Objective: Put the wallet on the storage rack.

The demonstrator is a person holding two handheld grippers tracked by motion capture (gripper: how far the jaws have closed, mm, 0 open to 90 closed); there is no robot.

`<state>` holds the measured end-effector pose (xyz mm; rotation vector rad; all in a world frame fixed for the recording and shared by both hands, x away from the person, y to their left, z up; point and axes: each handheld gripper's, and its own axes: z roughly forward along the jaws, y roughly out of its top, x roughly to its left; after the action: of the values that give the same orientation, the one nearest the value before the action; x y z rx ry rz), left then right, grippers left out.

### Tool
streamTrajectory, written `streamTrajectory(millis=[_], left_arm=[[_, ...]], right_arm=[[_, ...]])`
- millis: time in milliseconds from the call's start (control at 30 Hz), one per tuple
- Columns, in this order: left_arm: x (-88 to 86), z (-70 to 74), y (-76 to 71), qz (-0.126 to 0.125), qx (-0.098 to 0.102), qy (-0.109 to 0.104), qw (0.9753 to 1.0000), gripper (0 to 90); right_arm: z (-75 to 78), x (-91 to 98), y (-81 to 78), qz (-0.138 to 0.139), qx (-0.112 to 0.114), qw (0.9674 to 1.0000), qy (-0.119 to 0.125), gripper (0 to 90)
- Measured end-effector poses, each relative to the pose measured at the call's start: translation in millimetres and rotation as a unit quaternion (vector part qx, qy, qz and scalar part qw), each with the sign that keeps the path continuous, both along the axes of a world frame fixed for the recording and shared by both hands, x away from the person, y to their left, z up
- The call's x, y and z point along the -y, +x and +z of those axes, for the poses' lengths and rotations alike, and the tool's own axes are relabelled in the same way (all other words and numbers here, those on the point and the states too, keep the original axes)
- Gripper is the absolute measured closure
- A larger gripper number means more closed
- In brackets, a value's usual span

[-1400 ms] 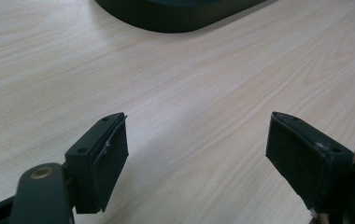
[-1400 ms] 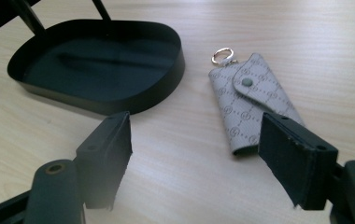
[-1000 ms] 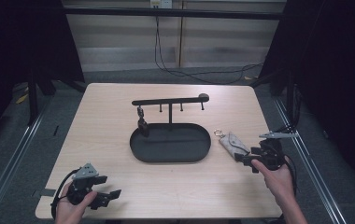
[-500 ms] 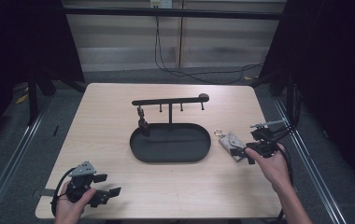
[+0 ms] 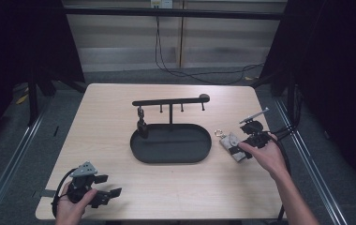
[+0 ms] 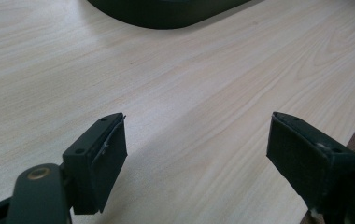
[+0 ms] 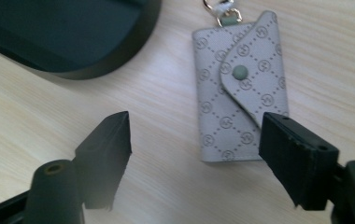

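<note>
A grey patterned key pouch (image 5: 232, 146) with a snap flap and a metal clasp lies flat on the wooden table, right of the black oval tray (image 5: 141, 152). My right gripper (image 5: 241, 150) hovers over it. In the right gripper view the pouch (image 7: 241, 88) lies partly between the jaws, close to the right one. The jaws of the right gripper (image 7: 196, 135) have just been closing, and their pads stand apart from the pouch. At the table's front left corner my left gripper (image 5: 110, 185) rests open over bare wood (image 6: 196, 135).
A black hook rack (image 5: 171, 101) stands at the tray's far rim, with a small dark item (image 5: 141, 123) hanging near its left end. The tray's edge (image 7: 73, 37) lies left of the pouch. The table's right edge runs near my right hand.
My right hand has moved away from me and slightly left, bringing its gripper over the key pouch. The left hand has stayed where it was.
</note>
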<state>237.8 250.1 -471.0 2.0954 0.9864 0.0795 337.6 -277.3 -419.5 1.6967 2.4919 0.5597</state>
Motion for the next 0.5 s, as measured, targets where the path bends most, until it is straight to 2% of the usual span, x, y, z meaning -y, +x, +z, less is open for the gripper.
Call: streamTrajectory(millis=[100,167,267,500], left_arm=[[-0.7,0.0,0.1,0.001,0.000,-0.002,1.0000,20.0],[-1.2,-0.3,0.4,0.005,-0.003,-0.007,1.0000,20.0],[-1.9,-0.4,0.7,0.005,-0.003,-0.007,1.0000,20.2],[-2.3,-0.5,0.7,0.002,-0.006,-0.008,1.0000,20.3]], right_arm=[[0.7,-1.1,10.2,-0.003,-0.003,0.9999,-0.012,25.6],[0.9,-1.4,12.4,-0.006,-0.005,0.9999,-0.008,24.8],[-0.3,-3.2,20.8,-0.001,-0.013,0.9997,-0.022,23.6],[-6.5,0.6,33.7,-0.003,-0.025,0.9994,-0.024,23.2]])
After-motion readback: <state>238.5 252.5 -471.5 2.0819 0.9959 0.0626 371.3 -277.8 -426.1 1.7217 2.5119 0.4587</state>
